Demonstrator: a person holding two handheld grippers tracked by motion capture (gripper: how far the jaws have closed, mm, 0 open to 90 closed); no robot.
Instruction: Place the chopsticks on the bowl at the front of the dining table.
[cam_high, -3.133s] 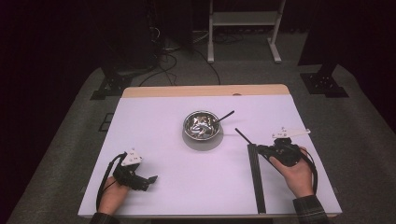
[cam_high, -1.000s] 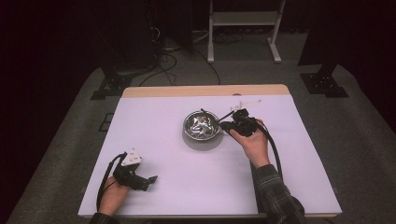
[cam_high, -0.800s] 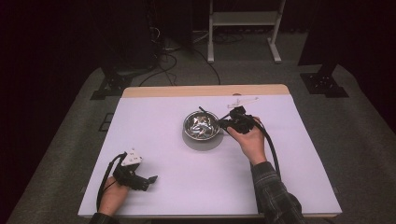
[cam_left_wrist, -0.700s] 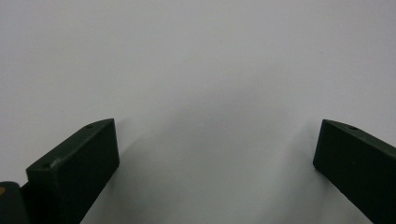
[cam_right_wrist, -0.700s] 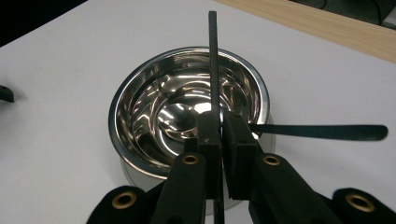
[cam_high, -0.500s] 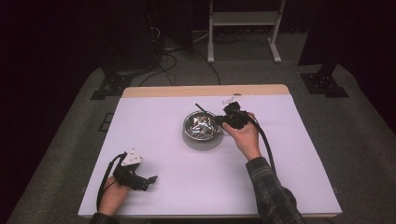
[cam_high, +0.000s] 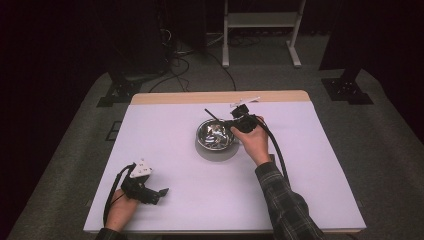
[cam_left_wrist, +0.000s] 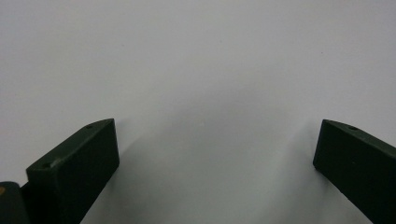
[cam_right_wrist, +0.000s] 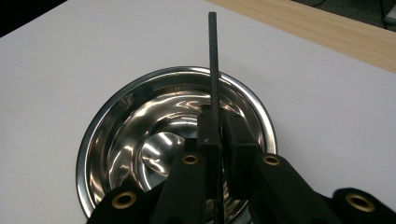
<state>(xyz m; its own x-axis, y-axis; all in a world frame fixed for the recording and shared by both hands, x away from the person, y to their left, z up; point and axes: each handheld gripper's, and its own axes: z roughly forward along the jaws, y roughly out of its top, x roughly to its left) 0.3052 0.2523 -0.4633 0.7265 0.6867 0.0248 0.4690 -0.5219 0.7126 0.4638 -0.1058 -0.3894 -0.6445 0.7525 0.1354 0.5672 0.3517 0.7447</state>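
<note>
Two hand-held grippers worked over the white tabletop (cam_high: 310, 165), where the steel bowl (cam_high: 216, 135) stood near the far middle. The right hand-held gripper (cam_right_wrist: 219, 126) hung over the bowl's right side, jaws clamped on a thin black rod (cam_right_wrist: 213, 70) that stuck out across the bowl. The left hand-held gripper (cam_high: 161, 191) rested near the front left corner, jaws wide apart and empty. The step looked like putting the rod into the bowl; next it wanted lowering and release.

A white-topped table (cam_high: 175, 150) with a wooden far edge carries a steel bowl (cam_high: 216, 135) near its middle.
</note>
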